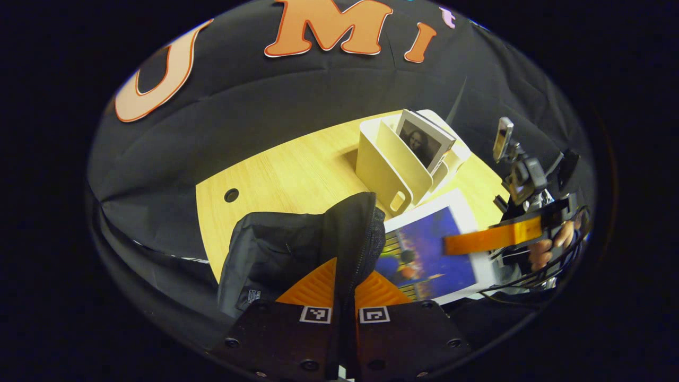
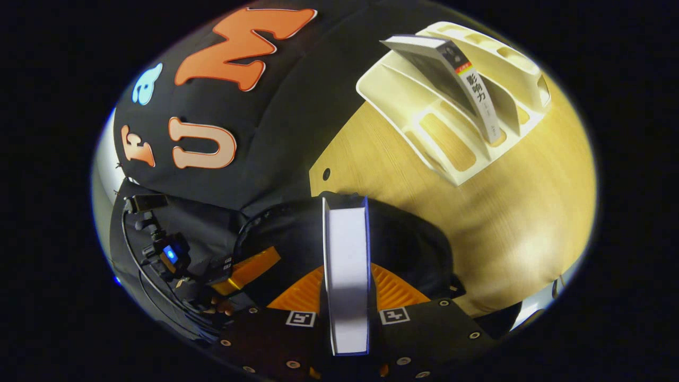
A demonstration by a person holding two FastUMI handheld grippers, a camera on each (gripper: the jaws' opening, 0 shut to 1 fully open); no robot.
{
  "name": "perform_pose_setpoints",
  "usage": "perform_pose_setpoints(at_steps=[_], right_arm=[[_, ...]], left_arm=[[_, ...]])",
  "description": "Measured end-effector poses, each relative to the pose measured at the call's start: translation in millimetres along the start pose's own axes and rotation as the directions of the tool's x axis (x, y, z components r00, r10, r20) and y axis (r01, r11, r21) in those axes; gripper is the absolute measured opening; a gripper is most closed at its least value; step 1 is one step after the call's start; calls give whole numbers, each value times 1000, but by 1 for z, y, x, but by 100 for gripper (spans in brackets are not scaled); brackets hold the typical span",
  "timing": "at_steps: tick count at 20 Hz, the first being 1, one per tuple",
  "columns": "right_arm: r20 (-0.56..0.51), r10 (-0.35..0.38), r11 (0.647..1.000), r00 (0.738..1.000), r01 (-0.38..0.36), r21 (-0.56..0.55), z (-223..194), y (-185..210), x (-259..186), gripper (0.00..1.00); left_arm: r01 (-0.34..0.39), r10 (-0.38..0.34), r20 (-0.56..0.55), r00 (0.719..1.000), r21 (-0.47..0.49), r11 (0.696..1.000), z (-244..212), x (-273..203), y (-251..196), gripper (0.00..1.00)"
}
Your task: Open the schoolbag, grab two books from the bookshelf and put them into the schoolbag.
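The black schoolbag (image 1: 286, 249) lies on the wooden table (image 1: 297, 170). My left gripper (image 1: 347, 278) is shut on its raised zipper edge and holds the mouth up. A book with a blue cover (image 1: 424, 254) hangs just right of the bag's mouth, with my right gripper (image 1: 451, 246) shut on it. In the right gripper view that book (image 2: 347, 254) stands edge-on between the fingers of my right gripper (image 2: 347, 281), over the schoolbag (image 2: 414, 249). My left gripper (image 2: 265, 260) is at the bag's left side. A second book (image 1: 424, 140) stands in the cream bookshelf (image 1: 382, 164).
The bookshelf (image 2: 451, 132) sits at the table's far end with its book (image 2: 472, 85) leaning in a slot. A small round hole (image 1: 231, 194) is in the tabletop. A hand (image 1: 546, 246) holds the right gripper. The black cloth wall surrounds the table.
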State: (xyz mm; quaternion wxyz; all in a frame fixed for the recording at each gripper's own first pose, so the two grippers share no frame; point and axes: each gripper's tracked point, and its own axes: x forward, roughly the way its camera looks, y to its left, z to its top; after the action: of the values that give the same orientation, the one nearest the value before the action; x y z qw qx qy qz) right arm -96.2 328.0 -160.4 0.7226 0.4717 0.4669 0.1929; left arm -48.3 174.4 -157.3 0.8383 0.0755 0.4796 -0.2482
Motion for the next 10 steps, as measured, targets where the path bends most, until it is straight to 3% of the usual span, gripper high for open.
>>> perform_pose_setpoints(at_steps=[5,8,9,10], right_arm=[[11,59,997,998,-59,41,-4,-4,60,29],[74,84,996,994,-86,28,-7,0,77,29],[78,67,998,995,-66,-12,-9,-3,84,18],[63,53,998,997,-51,-29,-17,-7,91,30]], left_arm=[[28,-27,27,999,-40,999,3,3,-12,5],[26,-24,36,999,-54,998,3,5,-17,5],[24,-22,39,999,-53,998,3,6,-17,5],[23,-21,36,999,-59,998,3,9,-18,5]])
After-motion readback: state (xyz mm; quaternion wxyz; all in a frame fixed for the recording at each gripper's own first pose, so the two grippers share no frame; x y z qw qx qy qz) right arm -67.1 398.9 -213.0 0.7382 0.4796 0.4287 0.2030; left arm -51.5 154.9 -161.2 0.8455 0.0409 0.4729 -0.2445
